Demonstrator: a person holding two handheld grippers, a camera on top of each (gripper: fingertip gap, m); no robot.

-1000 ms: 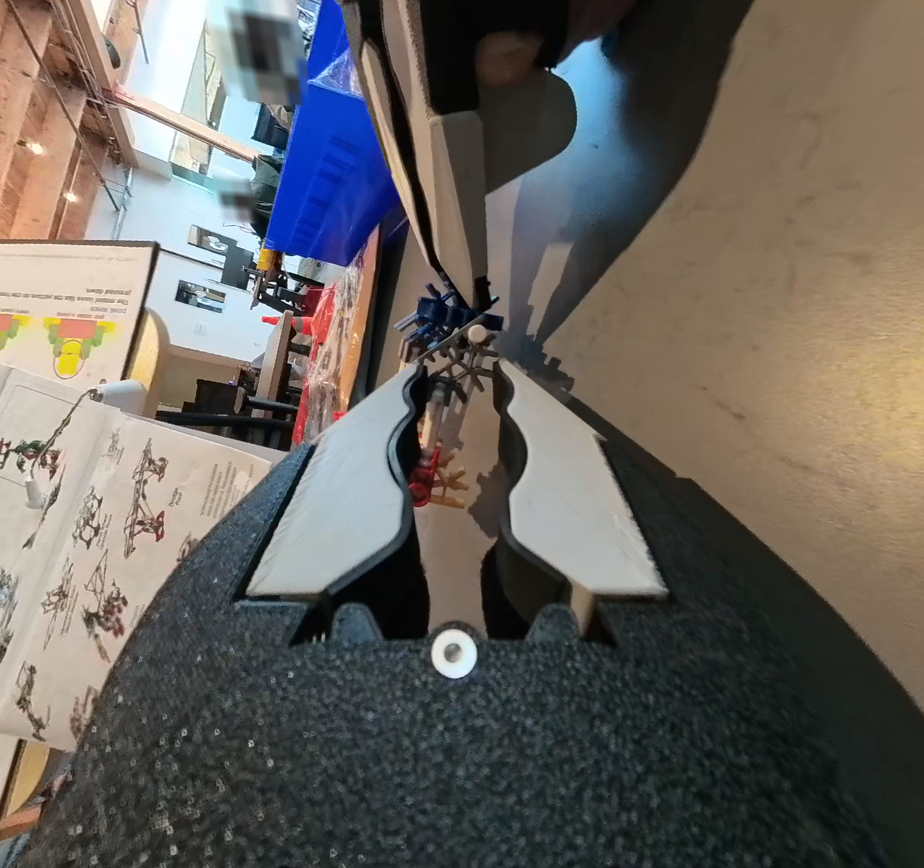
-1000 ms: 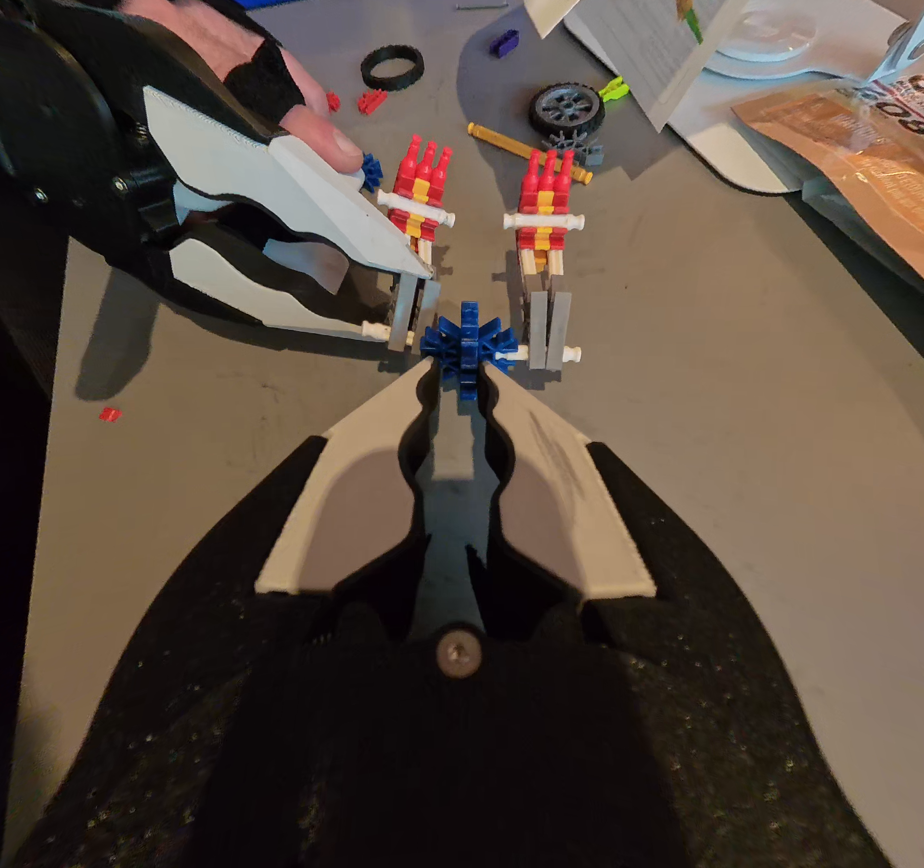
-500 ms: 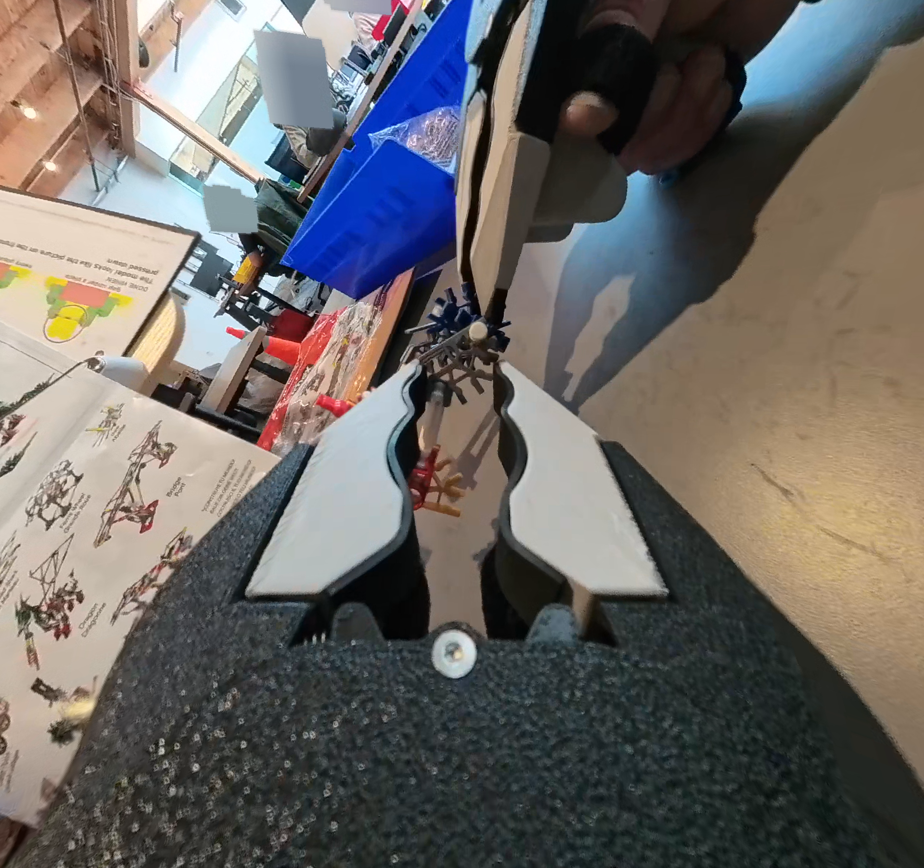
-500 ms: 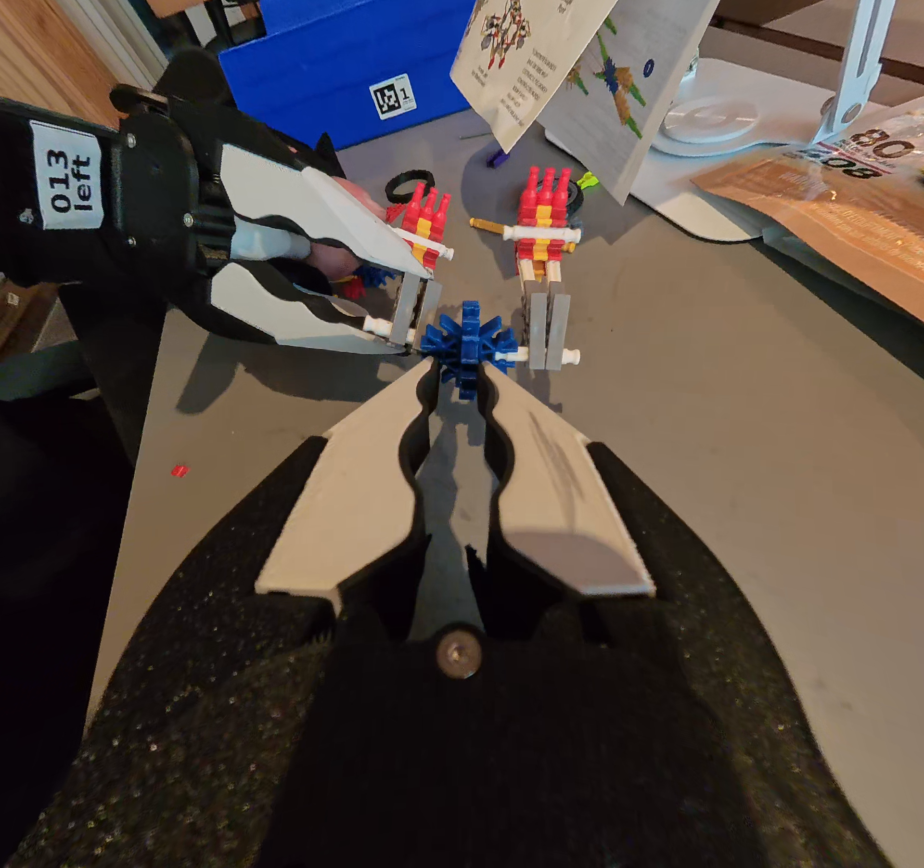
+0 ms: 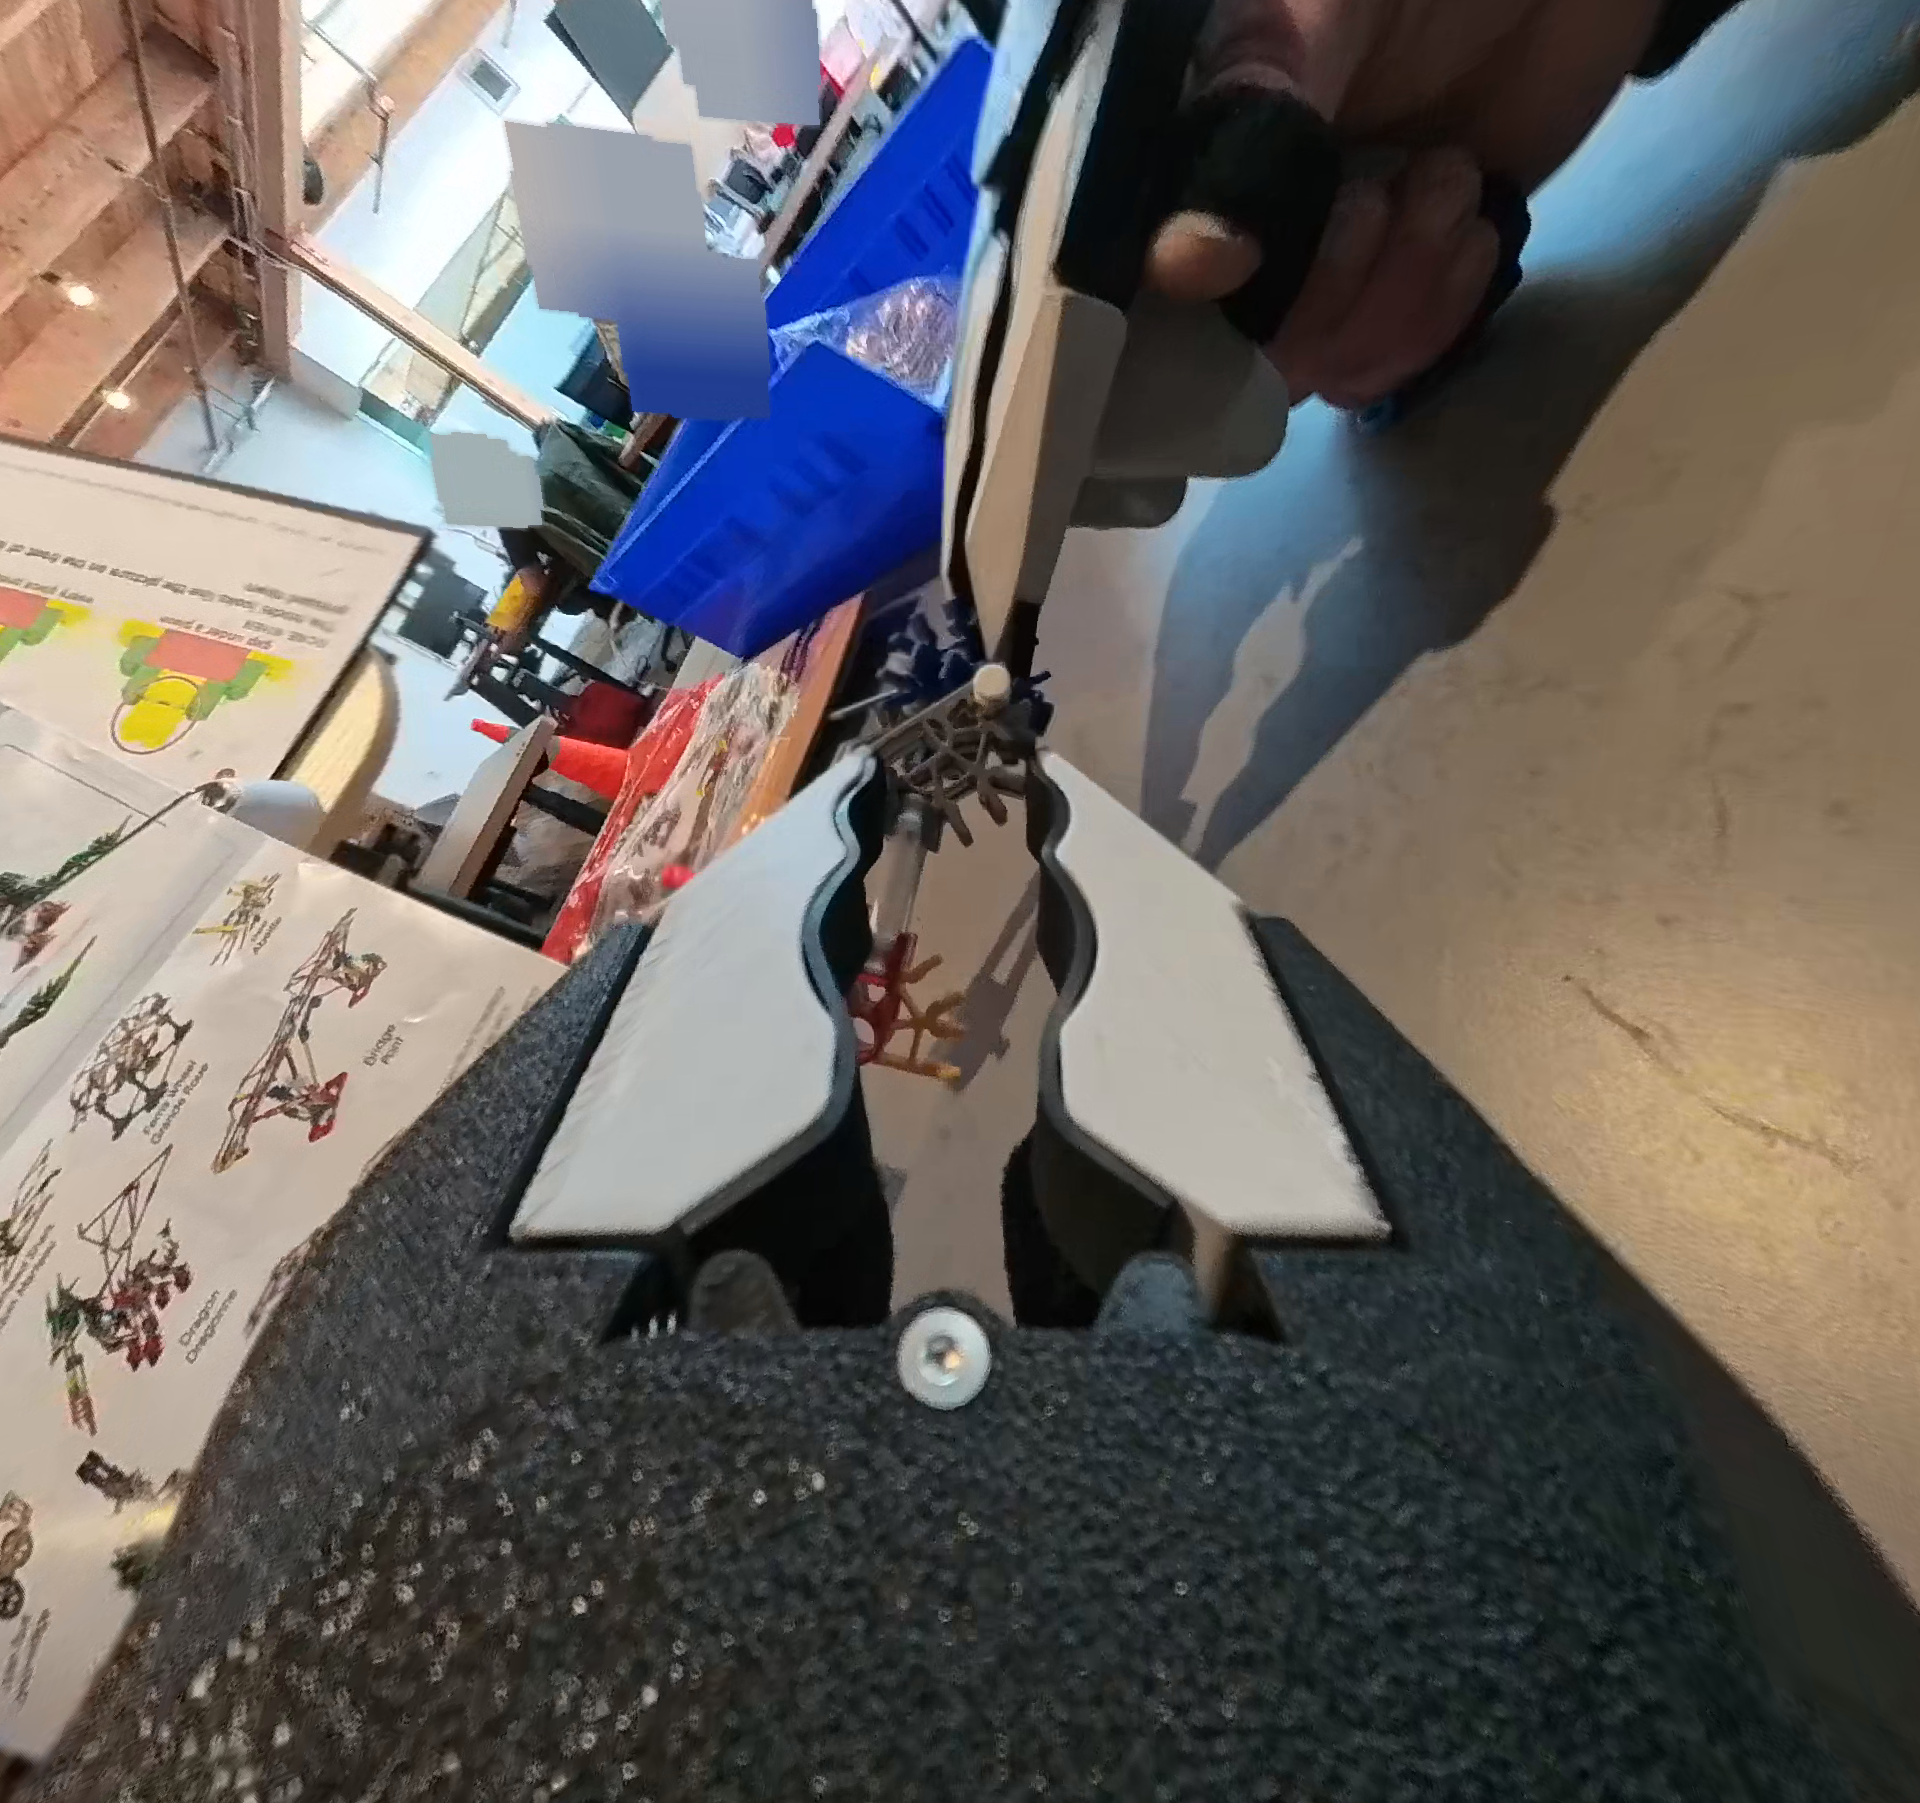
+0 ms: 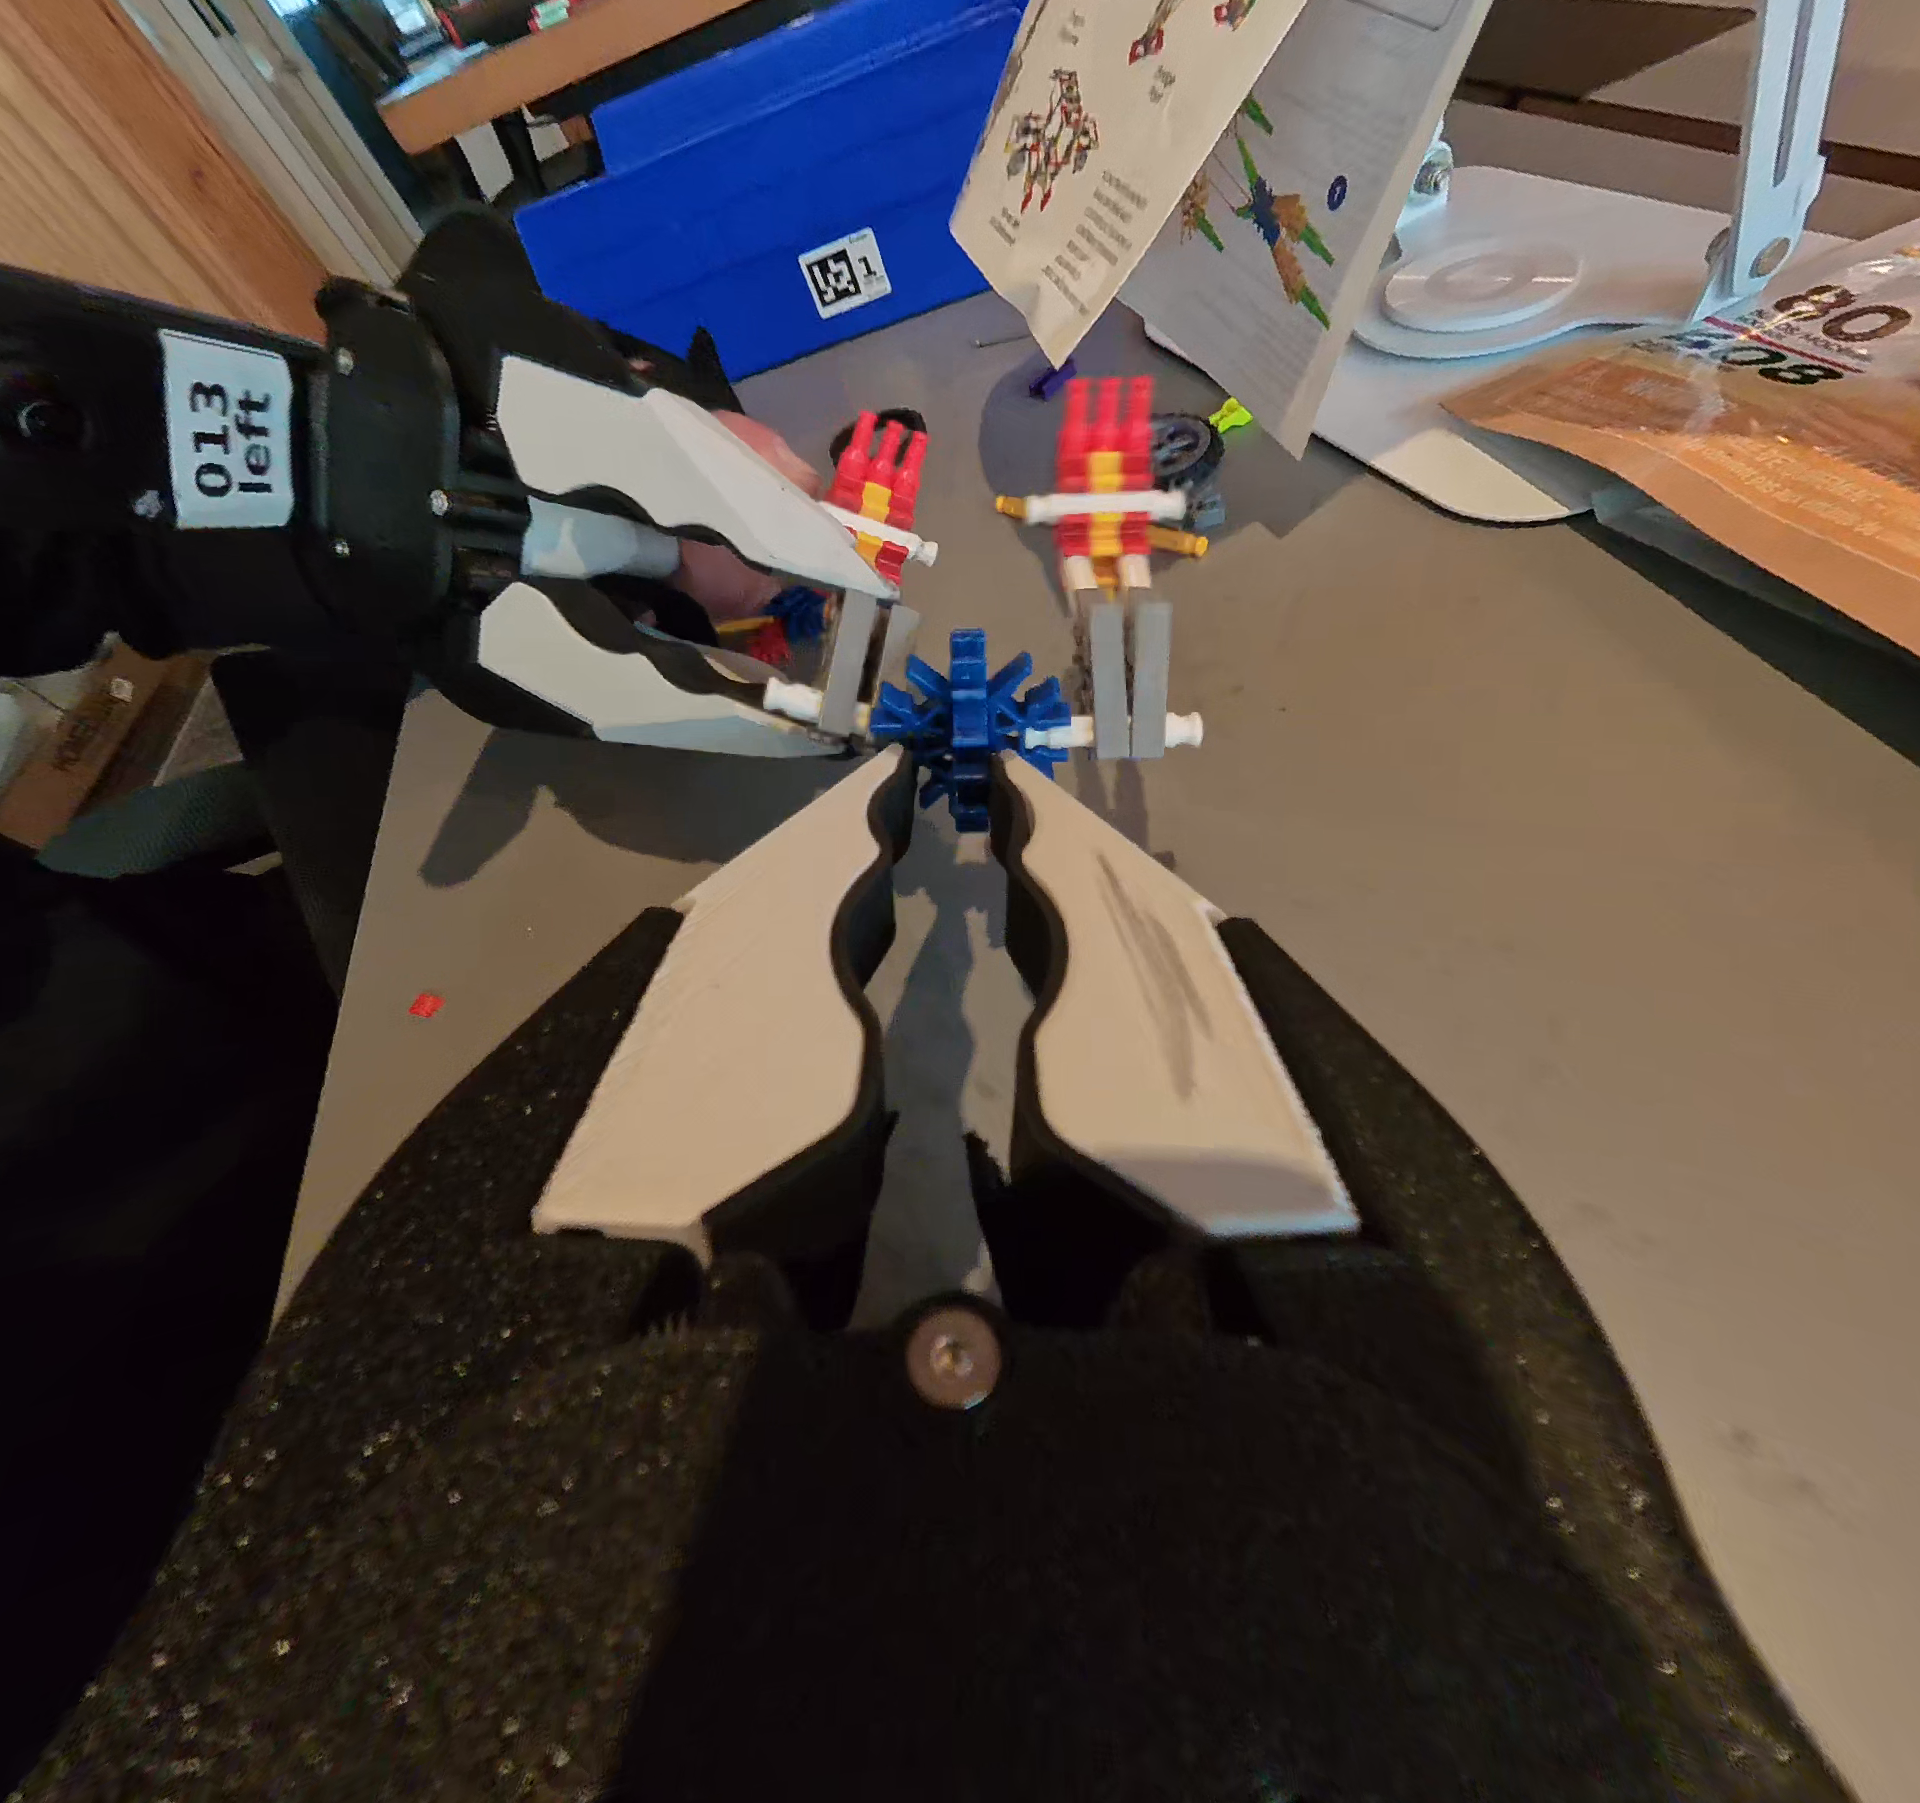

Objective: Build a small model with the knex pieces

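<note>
A toy model of red, yellow, grey and white rod pieces hangs over the grey table. My right gripper is shut on its blue snowflake connector in the middle of the white axle. My left gripper comes in from the left and is shut on the grey connectors of the model's left leg. In the left wrist view the left gripper clamps the grey connector. The right gripper stands just beyond it, held by a hand.
A blue bin stands at the back of the table. An instruction booklet leans on a white stand at the back right, with a brown bag beside it. A wheel and small loose pieces lie behind the model. My left and right fingertips are right by each other.
Both grippers have risen together with the model, which lay on the table before. Both views have tilted up and show more of the room. Both grips stay shut.
</note>
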